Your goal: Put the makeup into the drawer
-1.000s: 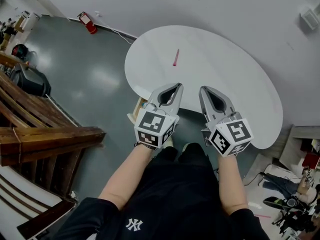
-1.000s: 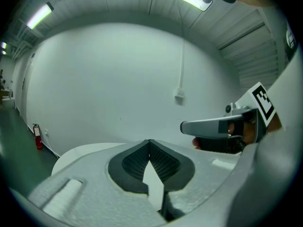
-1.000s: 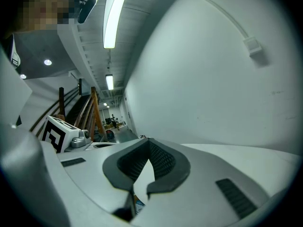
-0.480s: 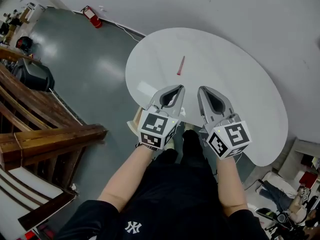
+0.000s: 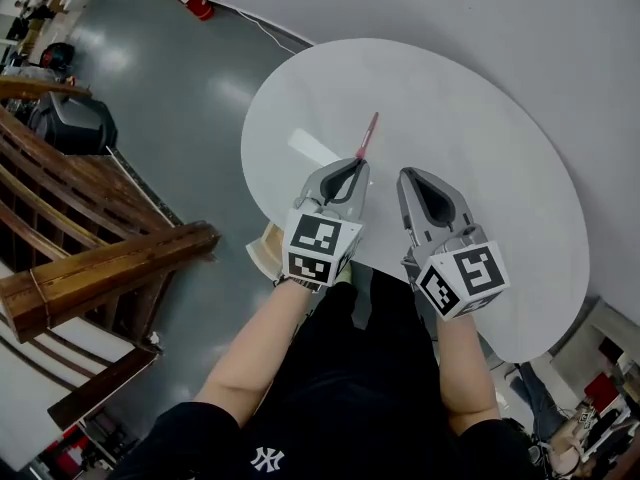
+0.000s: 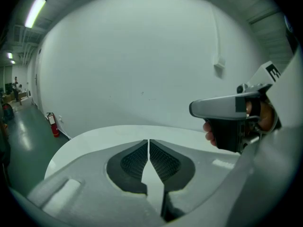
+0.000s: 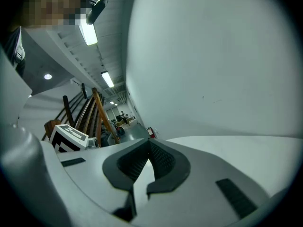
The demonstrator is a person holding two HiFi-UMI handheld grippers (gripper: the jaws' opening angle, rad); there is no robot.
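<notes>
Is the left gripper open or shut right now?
Shut, empty. On the left gripper, the jaws meet at their tips with nothing between; the pink makeup pencil lies on the table, ungripped.

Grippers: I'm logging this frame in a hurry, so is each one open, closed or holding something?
Left gripper: closed, holding nothing.
Right gripper: closed, holding nothing.

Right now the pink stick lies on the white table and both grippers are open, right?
Not quite: the pink stick lies on the white table, but the left gripper and right gripper are both shut and empty, as the two gripper views show.
</notes>
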